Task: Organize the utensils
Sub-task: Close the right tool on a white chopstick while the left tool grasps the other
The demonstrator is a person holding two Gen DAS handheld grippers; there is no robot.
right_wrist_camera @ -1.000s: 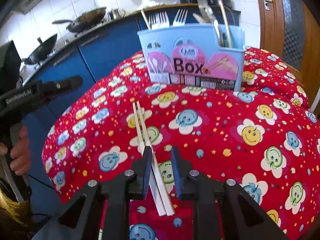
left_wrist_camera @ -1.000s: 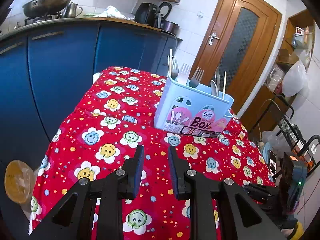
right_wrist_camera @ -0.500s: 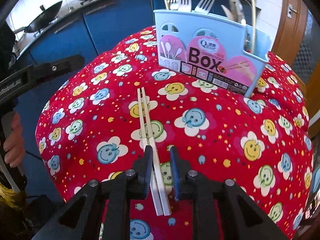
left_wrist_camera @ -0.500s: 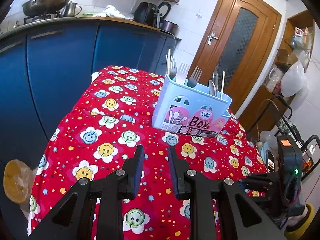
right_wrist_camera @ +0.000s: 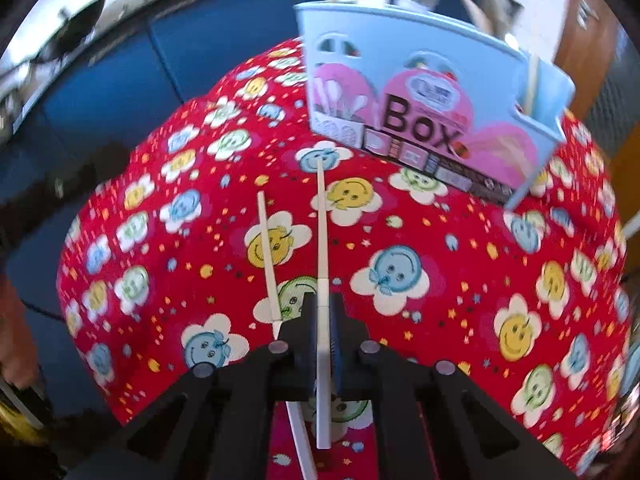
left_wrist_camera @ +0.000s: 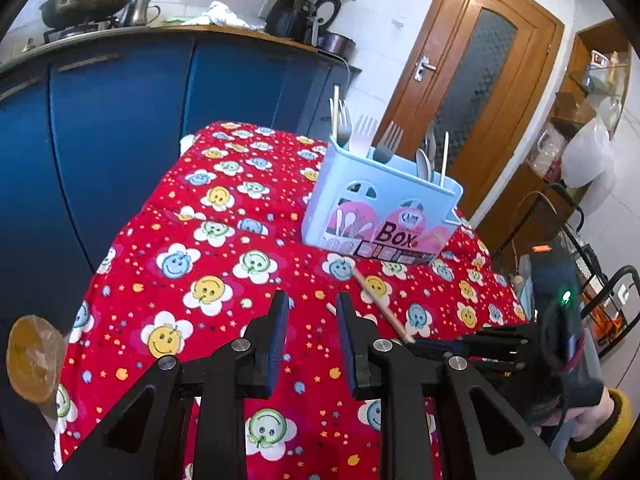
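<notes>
A light blue utensil box (left_wrist_camera: 380, 204) marked "Box" stands on the red smiley tablecloth (left_wrist_camera: 208, 264) and holds forks, spoons and a chopstick. It also shows in the right wrist view (right_wrist_camera: 432, 108). My right gripper (right_wrist_camera: 322, 320) is shut on one white chopstick (right_wrist_camera: 321, 236), lifted and pointing toward the box. A second white chopstick (right_wrist_camera: 267, 256) lies on the cloth just left of it. My left gripper (left_wrist_camera: 312, 312) is open and empty above the near cloth. The held chopstick (left_wrist_camera: 380, 300) and the right gripper (left_wrist_camera: 496, 344) show in the left wrist view.
Blue kitchen cabinets (left_wrist_camera: 120, 128) run behind the table, with a wok (left_wrist_camera: 88, 0) and kettles on the counter. A wooden door (left_wrist_camera: 472, 92) stands at the back right. Shelves and a wire rack (left_wrist_camera: 592, 264) lie to the right.
My right gripper closed on one chopstick and lifted it; the pair has split, the other staying on the cloth. The right gripper came into the left wrist view. My left gripper barely moved.
</notes>
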